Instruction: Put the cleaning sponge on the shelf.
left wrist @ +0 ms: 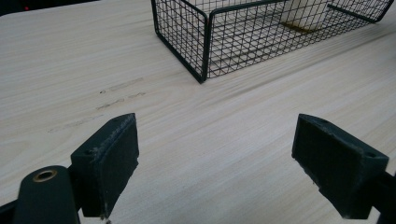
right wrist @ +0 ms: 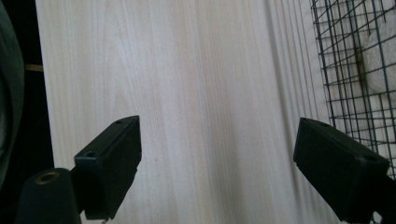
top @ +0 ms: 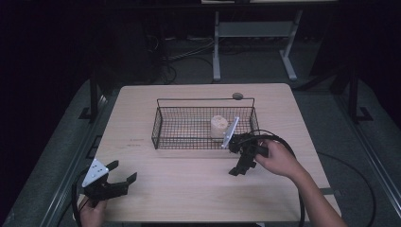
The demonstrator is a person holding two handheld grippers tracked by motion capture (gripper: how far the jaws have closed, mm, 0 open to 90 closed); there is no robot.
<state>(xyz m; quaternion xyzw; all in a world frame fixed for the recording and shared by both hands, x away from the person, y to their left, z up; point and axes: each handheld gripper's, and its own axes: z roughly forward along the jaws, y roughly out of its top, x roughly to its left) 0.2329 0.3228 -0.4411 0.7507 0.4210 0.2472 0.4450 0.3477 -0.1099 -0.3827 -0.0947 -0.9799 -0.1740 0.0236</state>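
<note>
A black wire basket (top: pixel 203 125) stands in the middle of the light wooden table (top: pixel 189 194). Inside it, at the right, sits a pale beige round object (top: pixel 218 126). My left gripper (top: pixel 123 171) is open over the table's front left, aimed at the basket's near corner (left wrist: pixel 205 42), nothing between its jaws. A hand holds my right gripper (top: pixel 241 165) just in front of the basket's right end; it is open and empty. In the right gripper view the basket mesh (right wrist: pixel 345 70) and the pale object (right wrist: pixel 380 56) lie at the right.
A small dark round disc (top: pixel 237 96) sits at the table's far edge behind the basket. Bare wood (left wrist: pixel 210 154) lies under the left gripper. Beyond the table a metal frame leg (top: pixel 216 47) and cables rest on the dark floor.
</note>
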